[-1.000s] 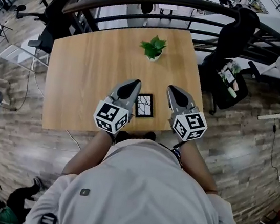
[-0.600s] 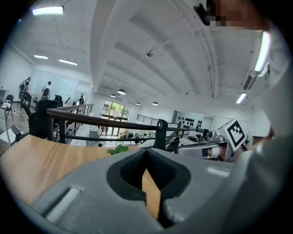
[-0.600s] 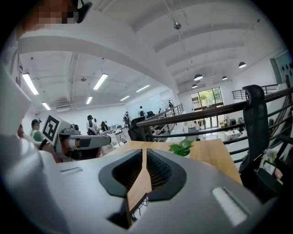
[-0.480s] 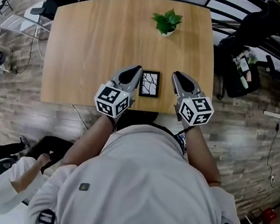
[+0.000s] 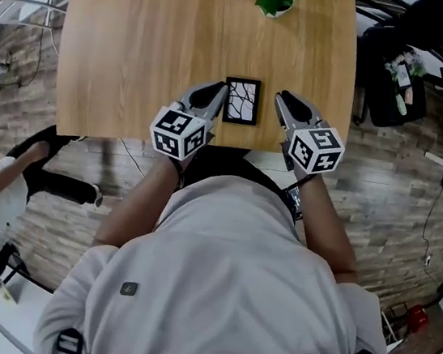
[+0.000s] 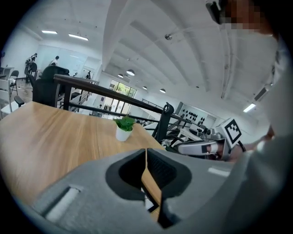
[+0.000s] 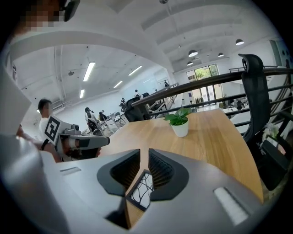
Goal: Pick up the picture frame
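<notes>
Black-rimmed, the picture frame [image 5: 241,100] is looking light, stiff and breakable; we are opening the empty jaws of left gripper [image 5: 217,89] and right gripper [image 5: 285,98] for its side edges.

the picture frame [image 5: 241,100] is a small black rectangle around a white picture crossed by black branching lines. it lies flat and face up on the wooden table [image 5: 143,38], close to the edge nearest me, its long sides running away from me.
</notes>
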The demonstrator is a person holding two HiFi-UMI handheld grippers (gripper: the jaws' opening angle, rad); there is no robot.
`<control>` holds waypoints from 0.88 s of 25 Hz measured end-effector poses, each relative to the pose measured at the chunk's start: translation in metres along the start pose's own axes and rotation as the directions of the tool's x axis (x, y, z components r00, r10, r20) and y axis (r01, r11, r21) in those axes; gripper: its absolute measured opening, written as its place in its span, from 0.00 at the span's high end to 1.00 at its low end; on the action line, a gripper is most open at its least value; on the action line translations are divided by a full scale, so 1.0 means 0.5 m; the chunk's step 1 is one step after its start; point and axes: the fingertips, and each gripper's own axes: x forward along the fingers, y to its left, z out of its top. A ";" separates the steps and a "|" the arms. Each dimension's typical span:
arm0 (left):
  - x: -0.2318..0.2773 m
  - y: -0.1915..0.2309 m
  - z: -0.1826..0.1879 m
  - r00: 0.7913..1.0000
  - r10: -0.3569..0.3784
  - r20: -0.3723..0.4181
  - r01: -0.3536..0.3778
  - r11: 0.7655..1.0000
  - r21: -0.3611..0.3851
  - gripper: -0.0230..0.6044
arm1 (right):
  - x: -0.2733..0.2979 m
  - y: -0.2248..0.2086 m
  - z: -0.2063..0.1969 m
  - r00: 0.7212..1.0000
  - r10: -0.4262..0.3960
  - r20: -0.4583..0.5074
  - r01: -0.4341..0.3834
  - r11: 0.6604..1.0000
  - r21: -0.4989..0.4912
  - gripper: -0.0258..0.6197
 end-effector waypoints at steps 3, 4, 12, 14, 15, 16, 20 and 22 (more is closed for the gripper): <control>0.025 0.019 -0.036 0.999 -0.002 -0.052 0.002 1.000 -0.015 0.93 | 0.025 -0.014 -0.032 0.999 0.006 -0.040 -0.004 1.000 0.027 0.84; 0.031 0.026 -0.051 0.997 -0.001 -0.072 -0.001 1.000 -0.022 0.92 | 0.033 -0.018 -0.042 0.999 0.007 -0.052 -0.005 0.999 0.039 0.83; 0.075 0.069 -0.164 0.980 -0.002 -0.201 -0.019 0.995 -0.102 0.90 | 0.093 -0.042 -0.134 0.986 0.014 -0.166 0.001 0.996 0.090 0.80; 0.086 0.078 -0.184 0.975 -0.006 -0.224 -0.020 0.993 -0.115 0.89 | 0.108 -0.046 -0.156 0.980 0.016 -0.200 0.002 0.996 0.087 0.80; 0.093 0.082 -0.194 0.972 -0.008 -0.236 -0.022 0.992 -0.121 0.89 | 0.116 -0.049 -0.167 0.976 0.017 -0.216 0.003 0.996 0.094 0.79; 0.099 0.087 -0.205 0.969 -0.010 -0.248 -0.023 0.992 -0.128 0.88 | 0.124 -0.053 -0.180 0.973 0.018 -0.231 0.006 0.995 0.104 0.79; 0.121 0.102 -0.255 0.952 -0.030 -0.304 -0.022 0.986 -0.166 0.84 | 0.154 -0.068 -0.235 0.956 0.021 -0.294 0.022 0.990 0.142 0.79; 0.126 0.110 -0.277 0.944 -0.033 -0.328 -0.028 0.984 -0.178 0.83 | 0.165 -0.072 -0.263 0.946 0.025 -0.323 0.029 0.987 0.161 0.78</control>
